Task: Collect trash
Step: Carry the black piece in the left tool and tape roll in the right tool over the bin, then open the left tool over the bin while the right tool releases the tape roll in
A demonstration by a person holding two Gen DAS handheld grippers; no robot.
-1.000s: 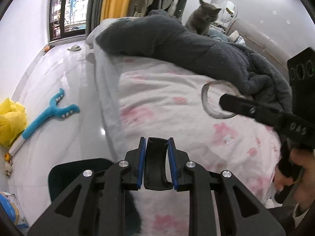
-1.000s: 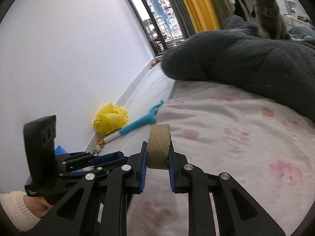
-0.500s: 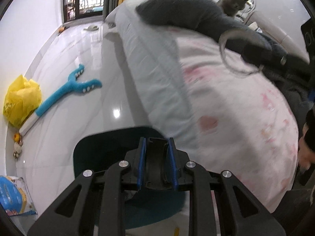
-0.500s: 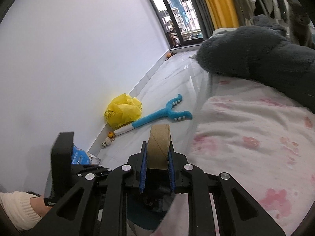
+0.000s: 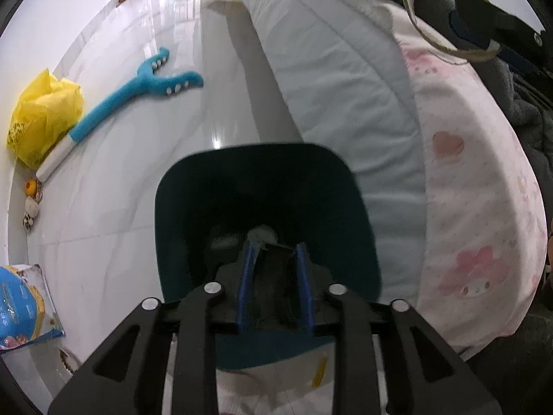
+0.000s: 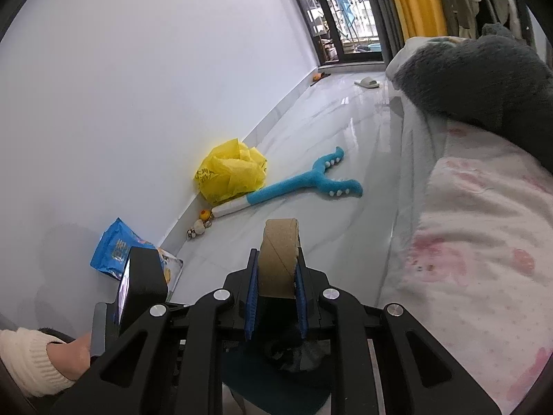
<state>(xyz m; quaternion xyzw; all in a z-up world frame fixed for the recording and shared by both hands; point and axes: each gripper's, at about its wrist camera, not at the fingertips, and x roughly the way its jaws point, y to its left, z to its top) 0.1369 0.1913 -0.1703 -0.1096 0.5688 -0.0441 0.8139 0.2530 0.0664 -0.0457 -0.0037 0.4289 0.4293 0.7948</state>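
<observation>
Cardboard roll (image 6: 279, 255) clamped upright in right gripper (image 6: 275, 299), above teal bin (image 5: 262, 207) on glossy white floor (image 5: 114, 190) by bed edge (image 5: 345, 79). Left gripper (image 5: 274, 292) over bin mouth, pinching dark blurry scrap (image 5: 274, 287). Yellow bag (image 6: 230, 171), blue plush toy (image 6: 304, 183) along wall.

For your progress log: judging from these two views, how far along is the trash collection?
Done: some pale scraps already lie in the bin. In hand: the left claw holds a dark piece above the open bin; the right claw grips a cardboard roll. Left: neither piece is dropped yet. The yellow bag and blue packet lie on the floor; whether they are trash is unclear.
</observation>
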